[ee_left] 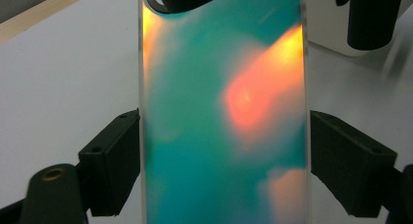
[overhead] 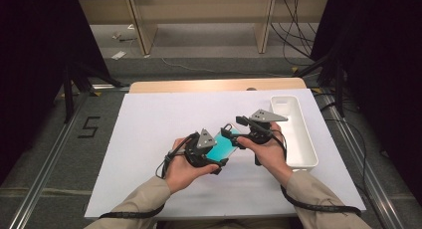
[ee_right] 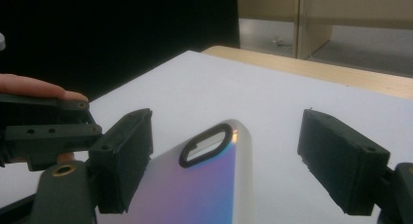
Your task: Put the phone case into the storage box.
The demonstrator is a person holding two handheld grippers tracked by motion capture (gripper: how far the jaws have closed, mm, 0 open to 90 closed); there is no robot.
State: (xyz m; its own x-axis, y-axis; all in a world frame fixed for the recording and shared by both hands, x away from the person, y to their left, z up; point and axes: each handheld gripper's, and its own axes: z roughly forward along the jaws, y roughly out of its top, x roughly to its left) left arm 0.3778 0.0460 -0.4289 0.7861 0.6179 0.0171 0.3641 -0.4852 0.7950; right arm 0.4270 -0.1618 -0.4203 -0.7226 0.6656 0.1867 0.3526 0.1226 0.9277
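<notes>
Phone case (overhead: 222,148) sits mid-frame above the table (overhead: 149,139), clamped across its width in my left gripper (ee_left: 224,160), while my right gripper (ee_right: 224,160) straddles its camera-hole end, jaws apart, not yet gripping; white bin (overhead: 298,134) at right awaits, I guess.

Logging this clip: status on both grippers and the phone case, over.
Left gripper shut on the iridescent phone case, jaws on its long edges. Right gripper open, jaws straddling the camera-cutout end, not pressing. White tray beside the right hand; nothing blocking.

High view overhead facing forward, gripper views close, sharing phone case (overhead: 221,148)
</notes>
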